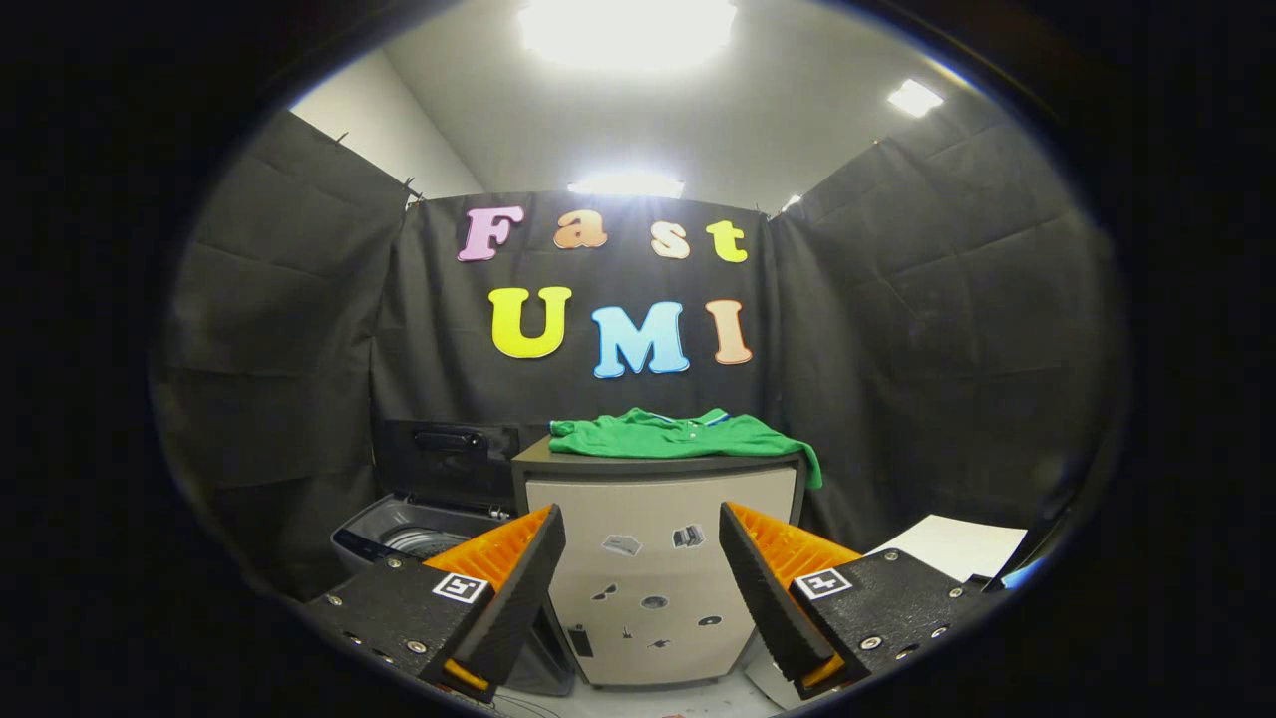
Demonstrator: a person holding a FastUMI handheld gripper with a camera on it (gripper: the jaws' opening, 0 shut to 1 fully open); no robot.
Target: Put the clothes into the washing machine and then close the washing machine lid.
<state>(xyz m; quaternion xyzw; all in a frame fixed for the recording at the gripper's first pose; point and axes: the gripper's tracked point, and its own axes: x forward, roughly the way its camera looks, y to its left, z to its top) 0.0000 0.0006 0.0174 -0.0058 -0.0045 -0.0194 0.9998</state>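
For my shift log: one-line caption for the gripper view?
Open gripper faces a green shirt atop a cabinet, washing machine lid up.

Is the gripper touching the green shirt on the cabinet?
Apart. In the gripper view the open gripper is well short of the green shirt, which lies on the cabinet beyond.

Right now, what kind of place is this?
Likely a staged recording booth for a laundry task: black cloth walls, a top-load washing machine with lid up, a green shirt on a cabinet. The claw is open, holding nothing.
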